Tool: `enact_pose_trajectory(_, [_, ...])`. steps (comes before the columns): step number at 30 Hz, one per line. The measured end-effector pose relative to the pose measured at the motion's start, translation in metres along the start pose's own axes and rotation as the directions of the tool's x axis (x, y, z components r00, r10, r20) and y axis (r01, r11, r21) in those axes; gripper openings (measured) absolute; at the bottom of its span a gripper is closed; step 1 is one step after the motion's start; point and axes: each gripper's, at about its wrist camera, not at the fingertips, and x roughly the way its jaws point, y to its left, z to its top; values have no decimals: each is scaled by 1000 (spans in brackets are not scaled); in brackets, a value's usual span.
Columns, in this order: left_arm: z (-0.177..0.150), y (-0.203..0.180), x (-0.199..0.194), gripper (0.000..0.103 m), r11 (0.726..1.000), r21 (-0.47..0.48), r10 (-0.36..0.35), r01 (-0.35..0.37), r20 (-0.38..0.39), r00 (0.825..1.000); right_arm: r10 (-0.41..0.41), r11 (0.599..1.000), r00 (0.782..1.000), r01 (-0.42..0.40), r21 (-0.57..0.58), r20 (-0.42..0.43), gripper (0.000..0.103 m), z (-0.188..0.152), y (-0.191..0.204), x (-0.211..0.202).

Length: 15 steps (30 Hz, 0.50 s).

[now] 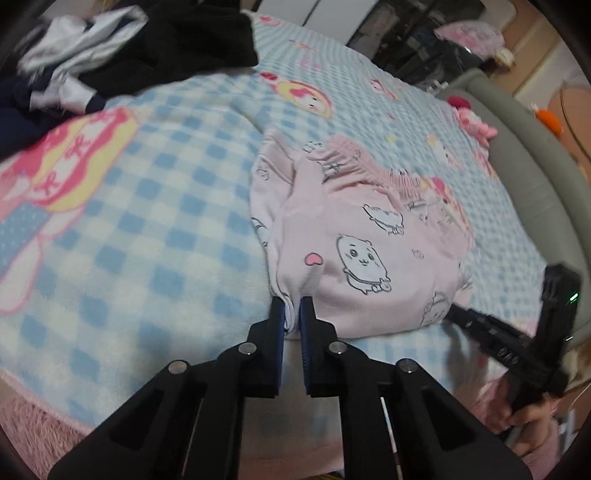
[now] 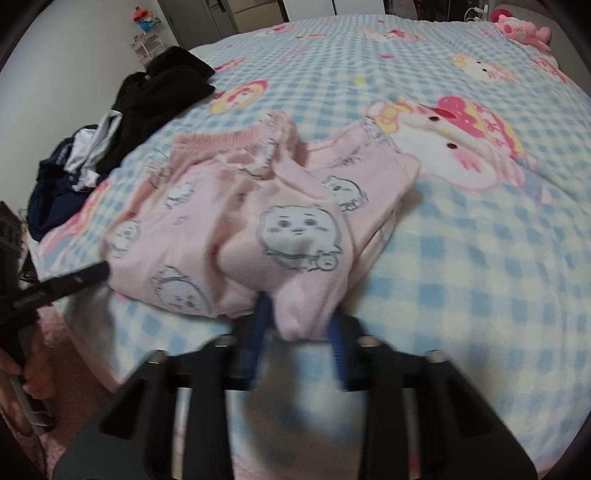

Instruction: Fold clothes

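A pink pyjama garment (image 1: 369,240) printed with white cartoon animals lies folded on the bed near its front edge. My left gripper (image 1: 292,314) is shut on the garment's near left corner, a thin fold of cloth pinched between its blue pads. In the right wrist view the same garment (image 2: 207,206) bulges toward the camera, and my right gripper (image 2: 299,321) holds a thick bunch of its near edge between its blurred blue fingers. Each view also shows the other gripper's black tip at the garment's side: the right one (image 1: 456,314) and the left one (image 2: 98,271).
A blue-and-white checked cartoon blanket (image 1: 147,221) covers the bed. A pile of black, navy and white clothes (image 2: 147,99) lies at the far left. A pink plush toy (image 2: 524,29) sits by the grey headboard (image 1: 535,177). A person's hand (image 2: 33,373) holds the left tool.
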Motion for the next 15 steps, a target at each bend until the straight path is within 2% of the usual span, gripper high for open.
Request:
enact_pose_trajectory(2, [-1,-7,-5,6,999,39,28,-29,27,999,0,1000,1000,1,-22,14,14,1,8,-4])
enact_pose_trajectory(5, [-4,-2,-13,6,996,27,84,-85,44,995,-50,996,999,50,-77,10,14,0,15,2])
enact_pose_trajectory(9, [-5,6,-22,5,995,17,101,-102,59,993,-59,997,998,59,-43,12,12,0,2,2])
enact_pose_trajectory(15, [-10,3,-32,5,989,67,126,-133,90,988,-127,990,987,133,-56,103,10,1,5,-36])
